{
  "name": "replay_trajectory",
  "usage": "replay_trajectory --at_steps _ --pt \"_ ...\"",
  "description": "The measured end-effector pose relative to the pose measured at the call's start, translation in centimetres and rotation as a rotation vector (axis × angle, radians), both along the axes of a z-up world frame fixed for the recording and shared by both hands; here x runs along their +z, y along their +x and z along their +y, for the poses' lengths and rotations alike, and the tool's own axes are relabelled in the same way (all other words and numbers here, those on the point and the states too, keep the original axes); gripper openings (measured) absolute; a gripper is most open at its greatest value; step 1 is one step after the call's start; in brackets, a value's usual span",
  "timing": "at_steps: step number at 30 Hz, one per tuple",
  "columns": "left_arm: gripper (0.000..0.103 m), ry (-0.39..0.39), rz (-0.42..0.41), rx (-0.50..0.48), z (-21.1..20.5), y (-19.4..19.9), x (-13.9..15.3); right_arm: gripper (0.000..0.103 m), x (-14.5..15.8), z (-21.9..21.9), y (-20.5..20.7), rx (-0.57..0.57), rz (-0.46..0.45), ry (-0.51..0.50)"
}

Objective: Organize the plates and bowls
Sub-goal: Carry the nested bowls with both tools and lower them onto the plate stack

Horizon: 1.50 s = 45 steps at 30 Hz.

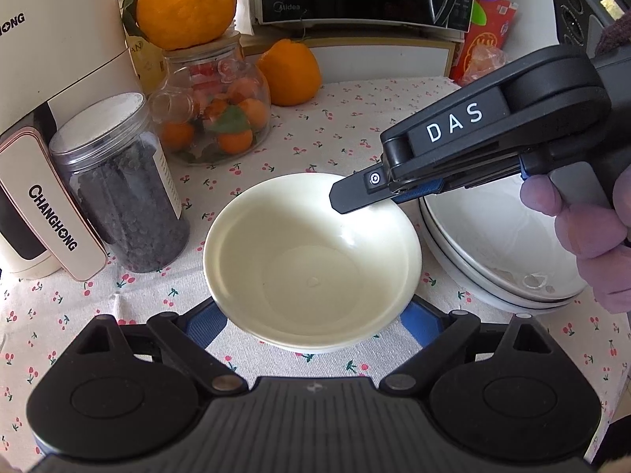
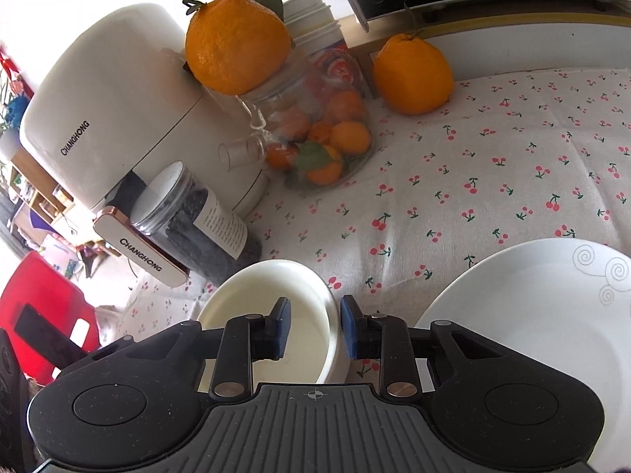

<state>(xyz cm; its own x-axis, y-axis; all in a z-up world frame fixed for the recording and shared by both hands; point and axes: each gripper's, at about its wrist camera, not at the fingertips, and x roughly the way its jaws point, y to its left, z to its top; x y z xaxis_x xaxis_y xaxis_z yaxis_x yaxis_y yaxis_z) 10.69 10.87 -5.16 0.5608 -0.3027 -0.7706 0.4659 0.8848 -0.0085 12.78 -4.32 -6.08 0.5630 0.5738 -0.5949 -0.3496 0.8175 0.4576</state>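
A: Straddling the cream bowl (image 1: 311,260), the left gripper (image 1: 311,323) has its blue pads spread wide on either side of the near rim, not clamped on anything.

B: And the right gripper (image 2: 313,329)?

A: Its fingers sit one inside and one outside the bowl's wall, with a gap showing, so it looks released, not pinching yet. The bowl stands on the cherry-print cloth (image 1: 339,134), just left of the stacked plates (image 1: 501,252), with the dark jar (image 1: 118,193) on the bowl's other side.

B: What could go wrong?

A: I'd judge a thin-rim pinch risky: glazed ceramic may slip or tilt when lifted. Swinging it sideways could also clip the plates.
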Motion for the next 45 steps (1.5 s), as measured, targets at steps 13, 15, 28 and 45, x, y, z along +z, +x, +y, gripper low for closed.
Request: replay_trajectory --at_steps 13,15,28,45 --pt "0.093 -0.011 -0.033 0.011 -0.2 -0.7 1.4 0.026 1.6 -0.9 -0.7 -0.001 -0.032 0.027" --pt "0.093 -0.024 -0.041 0.012 -0.3 -0.9 1.9 0.026 2.0 -1.3 -0.9 -0.004 -0.039 0.036" --pt "0.093 -0.053 -0.085 -0.035 -3.0 -2.0 3.9 0.026 4.3 -5.2 -2.4 -0.026 -0.096 0.046" --pt "0.093 -0.029 -0.081 -0.156 -10.0 -2.5 3.3 0.026 4.4 -12.1 -3.9 -0.113 -0.101 -0.037"
